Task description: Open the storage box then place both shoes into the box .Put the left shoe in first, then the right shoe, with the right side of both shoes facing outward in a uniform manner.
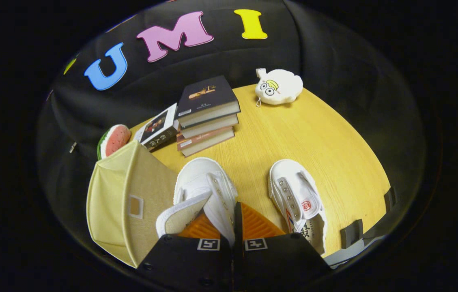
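Left shoe (206, 190) clamped at its side wall in the hand-held gripper (233, 221), just beside the open storage box (125, 202). Right shoe (295, 198) waits on the bench (318, 138). Step: loading the first shoe; next needs swinging toward the box mouth.

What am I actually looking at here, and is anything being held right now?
This is one fisheye picture from a camera riding on the hand-held gripper, looking forward along its two fingers. No robot arm: a person carries it. The fingers are closed on the side wall of a white canvas shoe, so that shoe is held. A second white canvas shoe lies beside it on the round yellow wooden table. Beside the held shoe sits a pale yellow fabric storage box. Beyond lie a stack of dark-covered books, a watermelon-slice toy and a white plush toy.
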Action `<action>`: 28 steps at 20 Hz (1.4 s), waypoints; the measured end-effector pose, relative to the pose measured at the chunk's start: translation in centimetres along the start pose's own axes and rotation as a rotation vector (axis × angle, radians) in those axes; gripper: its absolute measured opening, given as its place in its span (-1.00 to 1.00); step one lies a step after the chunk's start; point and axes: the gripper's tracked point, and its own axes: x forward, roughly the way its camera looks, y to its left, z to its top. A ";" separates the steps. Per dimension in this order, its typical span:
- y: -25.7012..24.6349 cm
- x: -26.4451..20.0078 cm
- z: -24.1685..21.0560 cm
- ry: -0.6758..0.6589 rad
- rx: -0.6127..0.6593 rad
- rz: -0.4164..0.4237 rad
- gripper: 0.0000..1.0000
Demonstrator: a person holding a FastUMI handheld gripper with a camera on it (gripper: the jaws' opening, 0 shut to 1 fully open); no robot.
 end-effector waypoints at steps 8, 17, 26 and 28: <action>7.5 -5.9 3.4 0.008 0.092 0.049 -0.85; 18.5 -2.8 -0.7 0.193 0.124 0.044 -0.85; 21.7 2.1 -4.2 0.249 0.107 -0.030 -0.85; 22.1 2.6 -4.7 0.247 0.117 -0.036 -0.84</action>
